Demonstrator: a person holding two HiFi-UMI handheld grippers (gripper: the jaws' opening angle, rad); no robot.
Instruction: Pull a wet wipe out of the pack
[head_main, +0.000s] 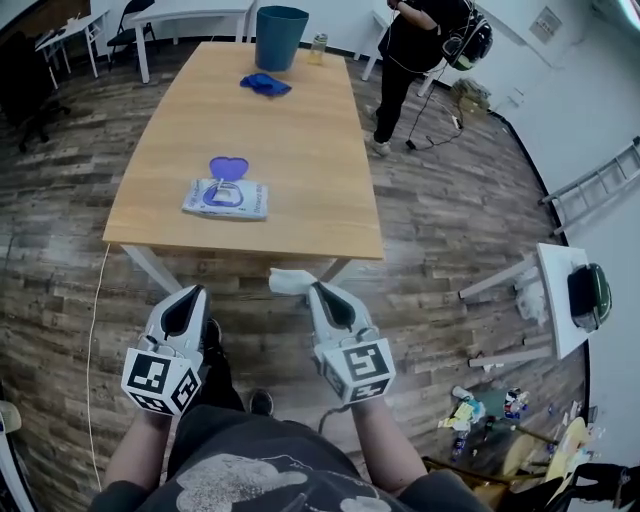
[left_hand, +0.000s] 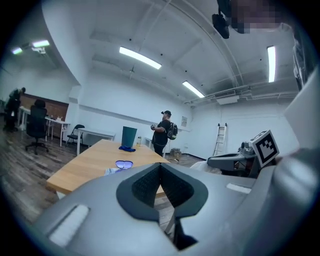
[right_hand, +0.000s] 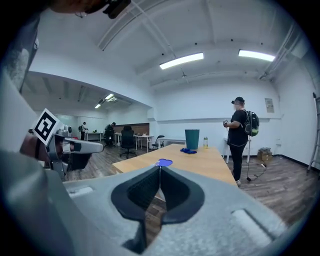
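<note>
Both grippers are hanging near the person, short of the table's near edge. The grey two-jaw left gripper (head_main: 195, 293) is holding its jaws pressed together with nothing between them. The grey two-jaw right gripper (head_main: 314, 288) is clamping shut on a crumpled white wet wipe (head_main: 288, 282), which is sticking out left of its tips, clear of the pack. The flat white-and-purple wipe pack (head_main: 226, 200) is lying near the near-left corner of the light wooden table (head_main: 290, 150), its round purple lid (head_main: 229, 166) flipped open toward the far side. Further back a crumpled blue cloth (head_main: 266, 84) is lying, then a teal plastic bin (head_main: 281, 38) and a small clear bottle (head_main: 318, 47) are standing at the far edge. A person in dark clothes (head_main: 415, 45) is standing far right.
</note>
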